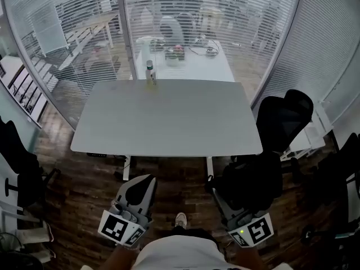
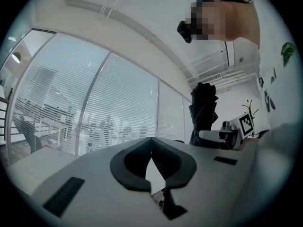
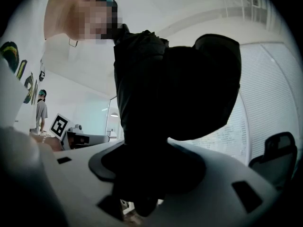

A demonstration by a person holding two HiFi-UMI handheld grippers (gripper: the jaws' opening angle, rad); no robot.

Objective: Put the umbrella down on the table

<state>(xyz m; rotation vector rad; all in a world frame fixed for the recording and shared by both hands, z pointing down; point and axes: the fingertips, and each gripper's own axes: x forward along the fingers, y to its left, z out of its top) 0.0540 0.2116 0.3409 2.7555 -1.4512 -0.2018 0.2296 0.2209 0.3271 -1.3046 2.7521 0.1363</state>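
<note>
Well, at the lower left the left gripper (image 1: 140, 187) hangs over the wooden floor short of the table (image 1: 169, 117), its jaws brought together tip to tip with nothing between them (its own view shows the dark pads meeting). The grey table lies ahead, bare but for a small bottle (image 1: 151, 73) standing at its far edge. To the right, the right gripper (image 3: 151, 155) has its jaws fairly wide, clamped round a folded black umbrella (image 1: 253, 179) that stands up out of them, off the table and near its front right corner. A black office chair (image 1: 287, 114) sits just beyond.
</note>
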